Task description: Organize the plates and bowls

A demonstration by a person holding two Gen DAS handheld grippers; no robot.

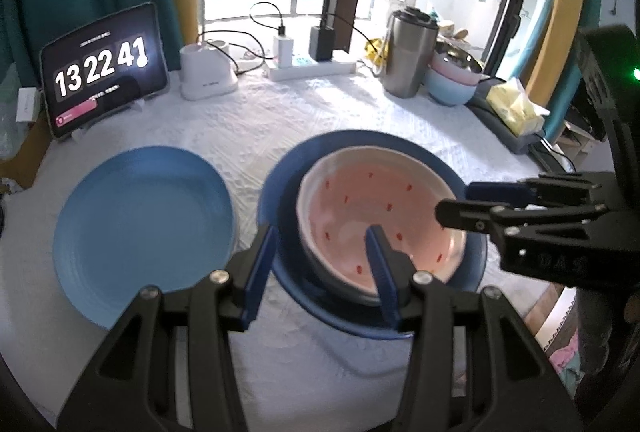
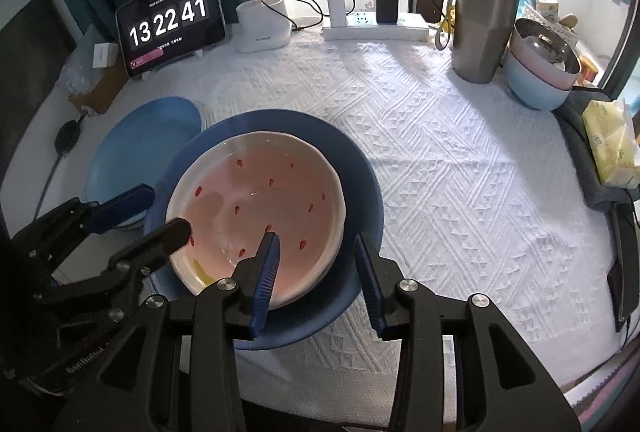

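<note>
Left wrist view: the left gripper (image 1: 320,264) straddles the near-left rim of the pink bowl (image 1: 372,204), 1 finger inside the bowl and 1 outside over the dark blue plate (image 1: 280,176) beneath it. The jaws stand apart with clear space around the rim, so nothing is clamped. The right gripper (image 1: 456,200) reaches in from the right, 1 finger over the bowl's inside and 1 outside its far-right edge, also apart. A light blue plate (image 1: 140,216) lies just beside the dark one on the white tablecloth (image 1: 320,112). The bowl sits centred on the dark plate, which looks like a stack being built or taken apart; I cannot tell which.

Right wrist view: the right gripper (image 2: 316,272) brackets the bowl's (image 2: 260,200) near-right rim, jaws apart, gripping nothing. The left gripper (image 2: 164,208) does the same on the opposite side. The 2 tools facing each other suggest a 2-sided lift or a release. At the back right, more bowls (image 2: 540,72) sit nested beside a steel cup (image 2: 480,28), likely where bowls are gathered.
</note>
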